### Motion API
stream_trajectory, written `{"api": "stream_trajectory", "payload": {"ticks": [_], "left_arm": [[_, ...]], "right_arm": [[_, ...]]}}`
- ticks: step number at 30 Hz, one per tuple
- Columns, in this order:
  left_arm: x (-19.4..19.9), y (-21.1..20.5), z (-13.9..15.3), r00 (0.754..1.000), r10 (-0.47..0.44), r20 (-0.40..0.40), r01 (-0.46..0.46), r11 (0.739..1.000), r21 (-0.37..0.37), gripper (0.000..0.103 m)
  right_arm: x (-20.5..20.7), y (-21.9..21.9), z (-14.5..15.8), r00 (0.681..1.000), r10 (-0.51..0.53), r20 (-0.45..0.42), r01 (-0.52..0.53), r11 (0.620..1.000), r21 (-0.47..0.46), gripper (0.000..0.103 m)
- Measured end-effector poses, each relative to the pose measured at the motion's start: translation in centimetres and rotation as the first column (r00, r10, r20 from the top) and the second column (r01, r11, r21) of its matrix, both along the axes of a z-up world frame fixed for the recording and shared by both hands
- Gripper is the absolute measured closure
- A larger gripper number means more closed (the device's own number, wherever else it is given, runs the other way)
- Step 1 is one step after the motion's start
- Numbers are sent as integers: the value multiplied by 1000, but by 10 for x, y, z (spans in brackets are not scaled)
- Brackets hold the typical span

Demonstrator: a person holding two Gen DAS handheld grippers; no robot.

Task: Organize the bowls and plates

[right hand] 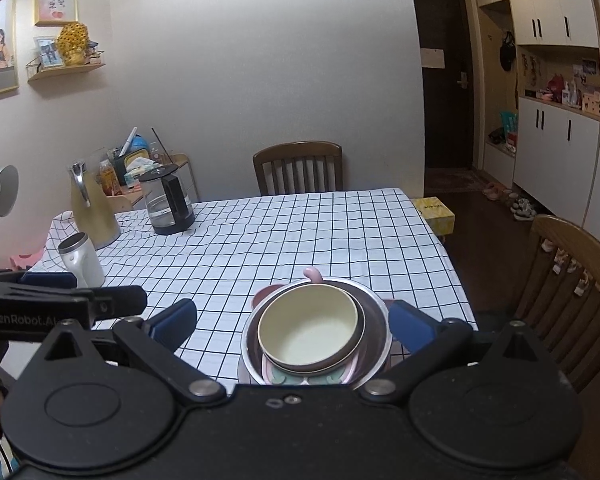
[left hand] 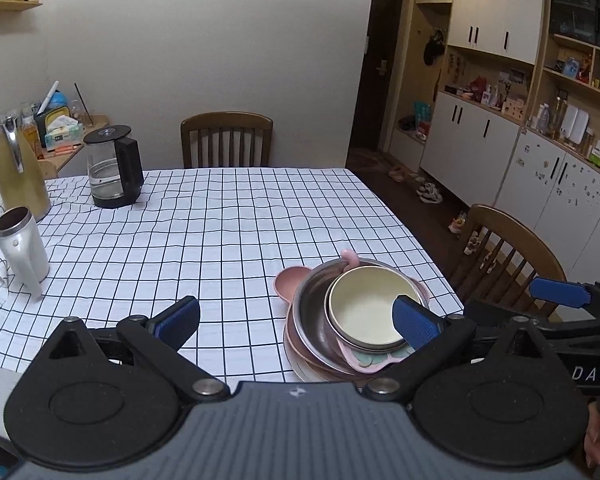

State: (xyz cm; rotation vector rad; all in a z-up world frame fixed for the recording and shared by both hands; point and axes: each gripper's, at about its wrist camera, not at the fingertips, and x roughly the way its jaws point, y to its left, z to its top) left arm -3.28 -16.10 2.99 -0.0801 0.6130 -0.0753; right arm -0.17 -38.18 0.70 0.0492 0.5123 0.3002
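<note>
Cream-coloured and shallow, the bowl (left hand: 364, 312) tops the stack at the near right corner of the checked tablecloth (left hand: 220, 232), nested in a steel bowl (left hand: 310, 312) over pink plates (left hand: 292, 280). From my left wrist camera, my left gripper (left hand: 296, 320) is spread wide and holds nothing; its right finger overlaps the cream bowl's rim in view, though I cannot tell if it touches.

From my right wrist camera, my right gripper (right hand: 292, 322) is just as wide open and empty, its fingers straddling the stack. The nested pieces sit off-centre and tilted, so a one-sided pinch could, I judge, skid the steel bowl and tip the pile toward the table edge.
</note>
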Motion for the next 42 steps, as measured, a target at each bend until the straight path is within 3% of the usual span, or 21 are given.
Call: {"api": "stream_trajectory", "payload": {"ticks": [27, 42], "left_arm": [[-23, -19, -15, 993, 99, -70, -100, 995, -15, 0], [-28, -23, -21, 991, 93, -97, -96, 995, -25, 0]], "right_arm": [[-2, -24, -12, 997, 47, -54, -45, 998, 34, 0], [-10, -32, -15, 996, 48, -72, -46, 999, 30, 0]]}}
